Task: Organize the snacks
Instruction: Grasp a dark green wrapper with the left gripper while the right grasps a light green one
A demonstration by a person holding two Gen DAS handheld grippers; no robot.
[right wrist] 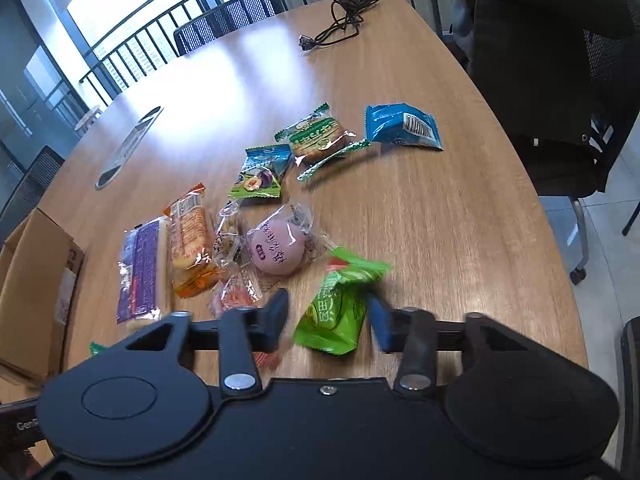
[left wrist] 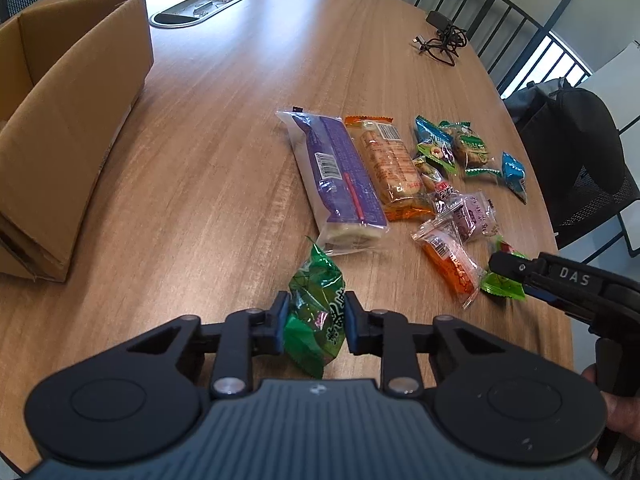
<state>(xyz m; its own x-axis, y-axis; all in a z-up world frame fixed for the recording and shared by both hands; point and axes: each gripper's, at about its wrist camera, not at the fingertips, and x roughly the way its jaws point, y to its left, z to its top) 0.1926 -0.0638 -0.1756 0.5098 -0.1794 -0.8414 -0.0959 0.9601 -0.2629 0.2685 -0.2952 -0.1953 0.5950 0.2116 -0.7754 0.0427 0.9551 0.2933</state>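
Observation:
My left gripper (left wrist: pixel 316 322) is shut on a dark green snack packet (left wrist: pixel 318 308), held above the wooden table (left wrist: pixel 200 184). My right gripper (right wrist: pixel 328 322) is open, its fingers on either side of a light green packet (right wrist: pixel 338 312) lying on the table; it shows in the left wrist view (left wrist: pixel 505 285) too. Several snacks lie in a loose group: a long purple packet (left wrist: pixel 340 176), an orange biscuit pack (left wrist: pixel 390 166), a pink round cake (right wrist: pixel 278 250), a small orange packet (left wrist: pixel 450 262), a green cookie pack (right wrist: pixel 320 138) and a blue packet (right wrist: pixel 404 126).
An open cardboard box (left wrist: pixel 68 120) stands at the table's left. A black cable with charger (left wrist: pixel 442 42) lies at the far edge. A metal cable port (left wrist: pixel 200 6) is set in the tabletop. A black office chair (right wrist: pixel 560 80) stands at the right.

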